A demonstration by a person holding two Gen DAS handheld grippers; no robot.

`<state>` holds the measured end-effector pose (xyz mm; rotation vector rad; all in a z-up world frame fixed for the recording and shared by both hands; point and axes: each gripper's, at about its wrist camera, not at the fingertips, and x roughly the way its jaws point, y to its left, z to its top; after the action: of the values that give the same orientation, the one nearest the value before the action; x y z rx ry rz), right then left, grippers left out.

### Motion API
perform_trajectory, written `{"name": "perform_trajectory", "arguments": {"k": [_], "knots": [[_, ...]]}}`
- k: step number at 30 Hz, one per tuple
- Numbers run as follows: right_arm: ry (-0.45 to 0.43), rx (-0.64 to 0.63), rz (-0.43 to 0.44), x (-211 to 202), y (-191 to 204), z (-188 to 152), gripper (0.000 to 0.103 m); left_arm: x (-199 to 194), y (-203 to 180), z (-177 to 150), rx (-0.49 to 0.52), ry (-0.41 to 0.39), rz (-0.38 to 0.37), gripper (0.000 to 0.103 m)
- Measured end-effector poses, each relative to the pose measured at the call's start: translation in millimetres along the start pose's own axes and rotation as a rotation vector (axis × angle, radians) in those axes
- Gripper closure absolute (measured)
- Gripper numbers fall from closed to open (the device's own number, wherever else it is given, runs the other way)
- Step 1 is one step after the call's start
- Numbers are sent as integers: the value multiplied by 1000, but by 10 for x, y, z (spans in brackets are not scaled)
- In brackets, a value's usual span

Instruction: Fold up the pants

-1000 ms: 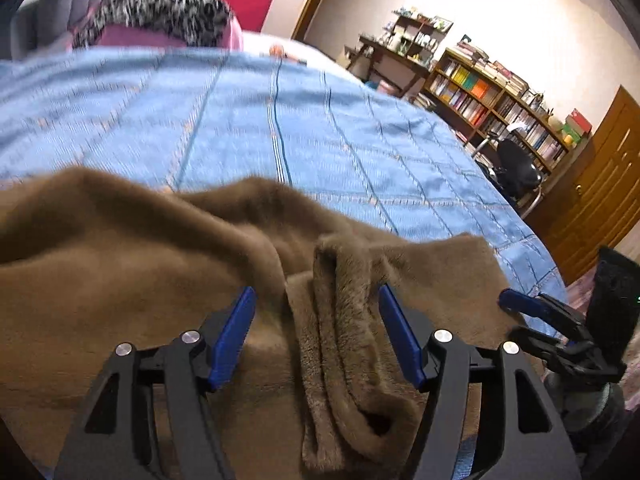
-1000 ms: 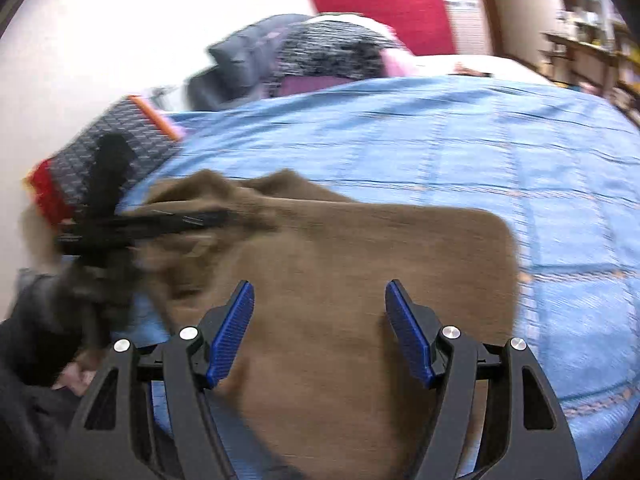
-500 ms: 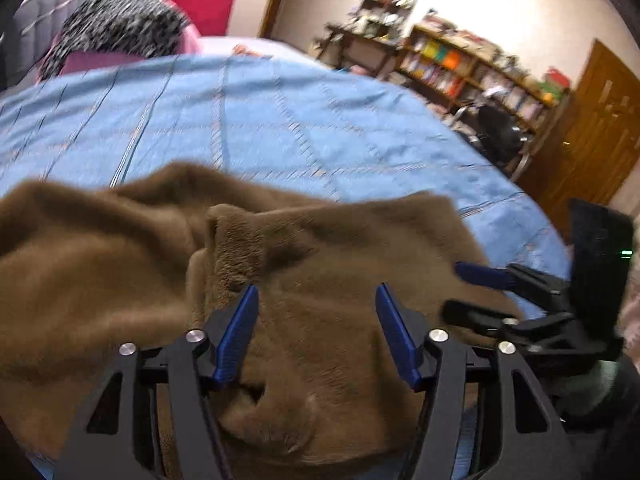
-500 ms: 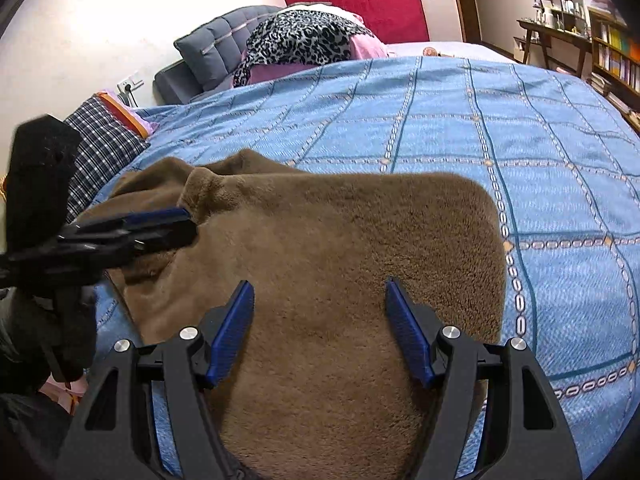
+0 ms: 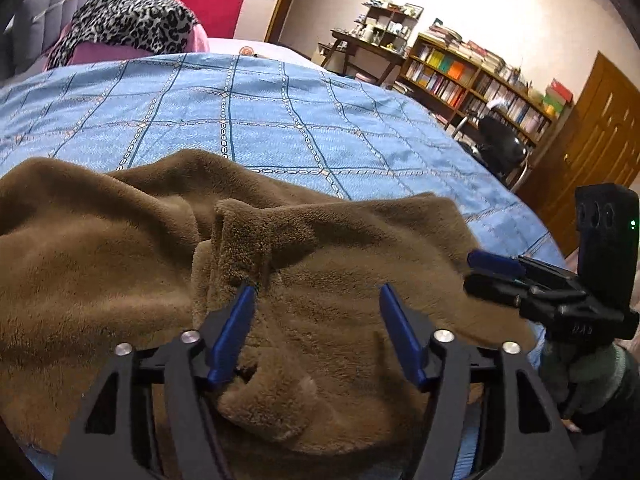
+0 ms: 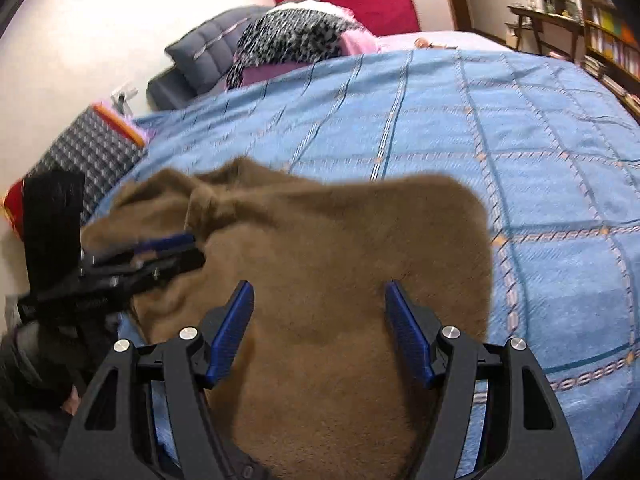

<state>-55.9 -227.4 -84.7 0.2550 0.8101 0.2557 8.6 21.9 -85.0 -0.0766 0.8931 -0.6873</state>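
Brown pants [image 5: 320,280] bunched at near edge of bed [image 5: 280,112]; fold judged unfinished. Left gripper [image 5: 316,324] and right gripper [image 6: 320,320] held with fingers spread, nothing gripped.

A blue checked bedspread [image 5: 280,120] covers the bed, a leopard-print throw [image 5: 132,20] heaped at its head. Crowded bookshelves [image 5: 472,80] and a wooden door [image 5: 596,144] line the far wall.
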Motion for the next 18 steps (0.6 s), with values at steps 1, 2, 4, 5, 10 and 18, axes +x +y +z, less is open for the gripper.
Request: {"name": "perform_trajectory", "arguments": {"k": [1,2,4,5,10,18], "knots": [[-10,2,-7,-25,-3,52,33,-21,0,10,-16,1,2,31],[-19,5,-14,-39,-14,114,33,-37,2,23,-30,3,9,31],[-20,27,-32,-20,-54,239,33,-99,14,24,-58,-3,16,31],[-14,42,-41,-1,-69,291,33,-126,21,23,-67,-6,21,30],[-7,64,-3,76,29,443,33,-337,148,11,-126,-37,64,29],[66,-77,30,385,564,380,33,-779,803,-137,-336,-110,163,27]]}}
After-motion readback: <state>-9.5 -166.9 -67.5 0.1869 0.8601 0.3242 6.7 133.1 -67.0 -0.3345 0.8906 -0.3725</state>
